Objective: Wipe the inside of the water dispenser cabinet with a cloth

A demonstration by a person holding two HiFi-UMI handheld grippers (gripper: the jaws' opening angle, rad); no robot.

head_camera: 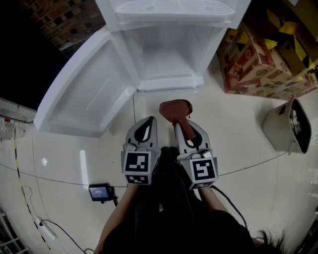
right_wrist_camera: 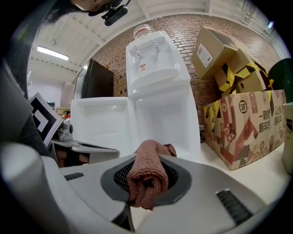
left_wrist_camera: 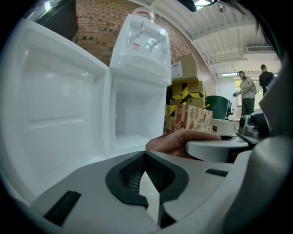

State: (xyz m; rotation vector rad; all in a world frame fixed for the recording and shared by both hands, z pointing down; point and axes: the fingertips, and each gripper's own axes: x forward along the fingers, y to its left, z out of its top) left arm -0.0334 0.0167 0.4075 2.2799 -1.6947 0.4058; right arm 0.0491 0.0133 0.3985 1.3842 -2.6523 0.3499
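Observation:
The white water dispenser (head_camera: 169, 15) stands ahead on the floor. Its lower cabinet (head_camera: 166, 54) gapes with the door (head_camera: 84, 92) swung out to the left; the inside looks bare and white. My right gripper (head_camera: 181, 124) is shut on a folded reddish-brown cloth (head_camera: 175, 110), which sticks out past its tips just short of the cabinet sill. In the right gripper view the cloth (right_wrist_camera: 146, 176) fills the right gripper (right_wrist_camera: 145, 183), facing the cabinet (right_wrist_camera: 160, 119). My left gripper (head_camera: 150, 120) is beside it, shut on nothing. In the left gripper view the left gripper (left_wrist_camera: 145, 160) has its pads together.
Printed cardboard boxes (head_camera: 263, 54) are stacked right of the dispenser. A beige bin (head_camera: 288, 126) lies on the floor at the right. A small screen device (head_camera: 101, 191) and cables lie on the tiles at lower left. People (left_wrist_camera: 247, 93) stand far off.

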